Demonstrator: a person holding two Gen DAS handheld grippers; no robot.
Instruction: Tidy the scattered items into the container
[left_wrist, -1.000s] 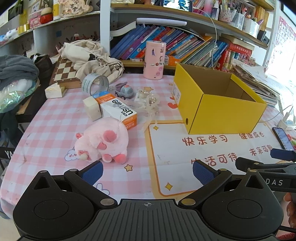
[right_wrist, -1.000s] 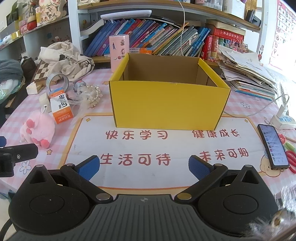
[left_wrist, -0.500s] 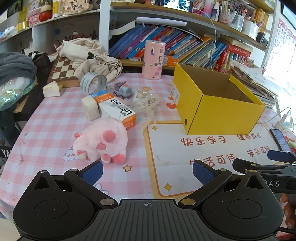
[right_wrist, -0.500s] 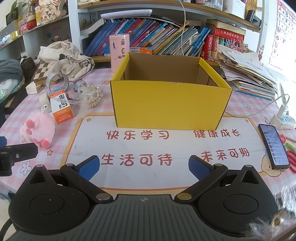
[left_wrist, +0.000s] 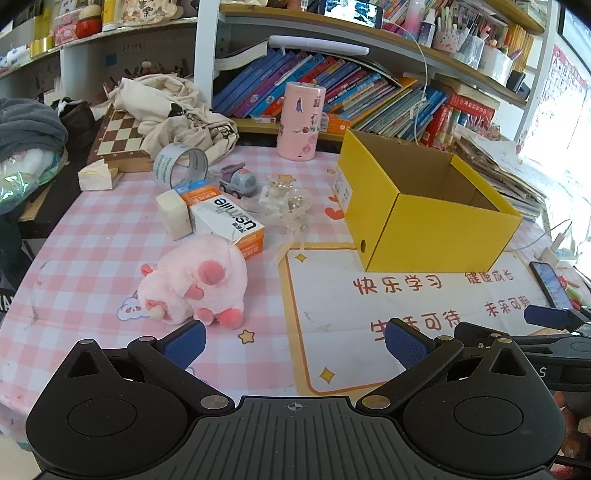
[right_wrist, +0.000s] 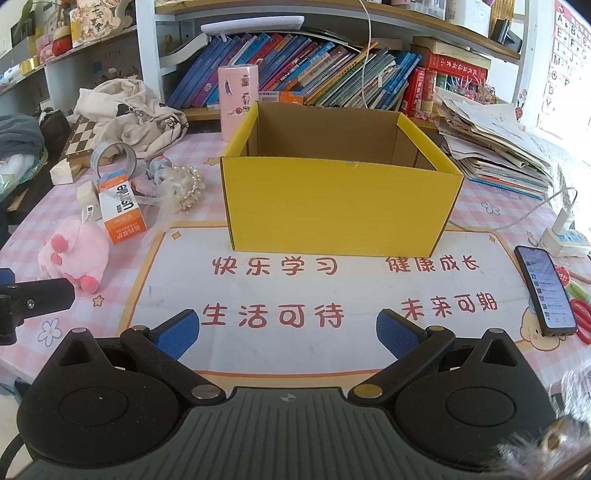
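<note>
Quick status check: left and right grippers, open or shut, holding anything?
Left gripper: open, holding nothing, near the pink plush toy.
Right gripper: open, holding nothing, facing the yellow cardboard box.

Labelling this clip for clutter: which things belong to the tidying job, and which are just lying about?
Job: yellow box, pink plush, toothpaste carton, toy truck, tape roll, eraser block, pearl trinket.
Lying about: phone, chessboard, books, paper stack.
</note>
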